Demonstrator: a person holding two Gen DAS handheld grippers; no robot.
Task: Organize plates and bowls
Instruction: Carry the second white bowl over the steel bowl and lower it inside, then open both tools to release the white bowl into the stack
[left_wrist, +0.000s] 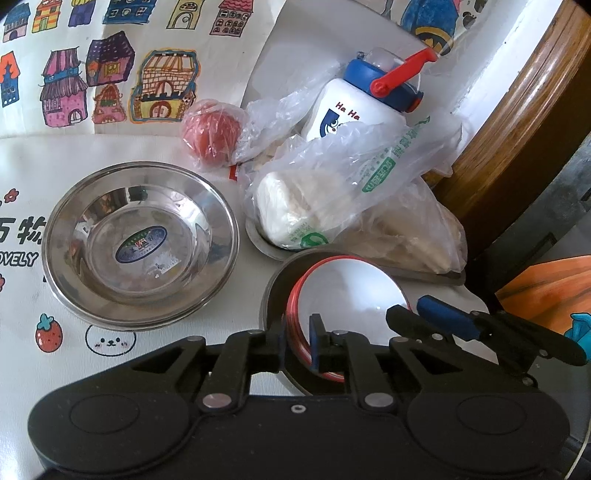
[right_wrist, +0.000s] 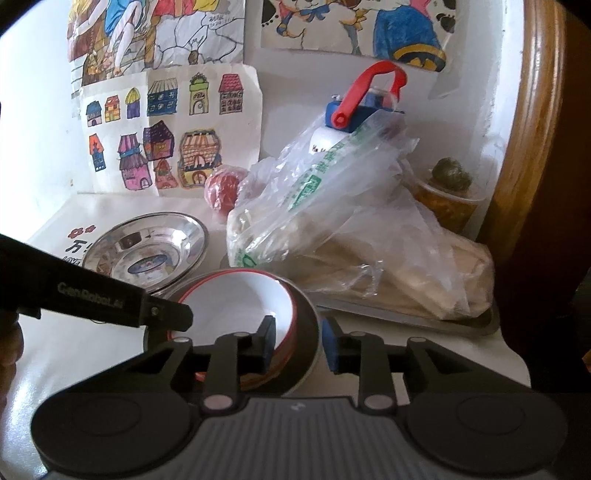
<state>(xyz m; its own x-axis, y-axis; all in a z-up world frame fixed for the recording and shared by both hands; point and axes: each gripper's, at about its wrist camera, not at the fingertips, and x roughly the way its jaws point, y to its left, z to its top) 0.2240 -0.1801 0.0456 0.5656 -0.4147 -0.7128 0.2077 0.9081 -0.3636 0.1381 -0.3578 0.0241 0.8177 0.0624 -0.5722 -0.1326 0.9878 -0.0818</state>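
Note:
A white bowl with a red rim (left_wrist: 347, 291) sits inside a dark-walled bowl (left_wrist: 275, 291) at the near right; both also show in the right wrist view, the white bowl (right_wrist: 236, 299) inside the dark bowl (right_wrist: 308, 325). My left gripper (left_wrist: 297, 345) is shut on the near rims of these bowls. My right gripper (right_wrist: 299, 345) straddles their right rim with its jaws apart; it also shows in the left wrist view (left_wrist: 421, 314). A stack of steel plates (left_wrist: 140, 243) lies to the left, seen too in the right wrist view (right_wrist: 147, 251).
A plastic bag of food (left_wrist: 332, 199) on a steel tray (right_wrist: 443, 317), a white bottle with a blue cap (left_wrist: 369, 103) and a bagged tomato (left_wrist: 212, 134) stand behind. A wooden frame (left_wrist: 517, 122) borders the right. Drawings (right_wrist: 166, 133) cover the wall.

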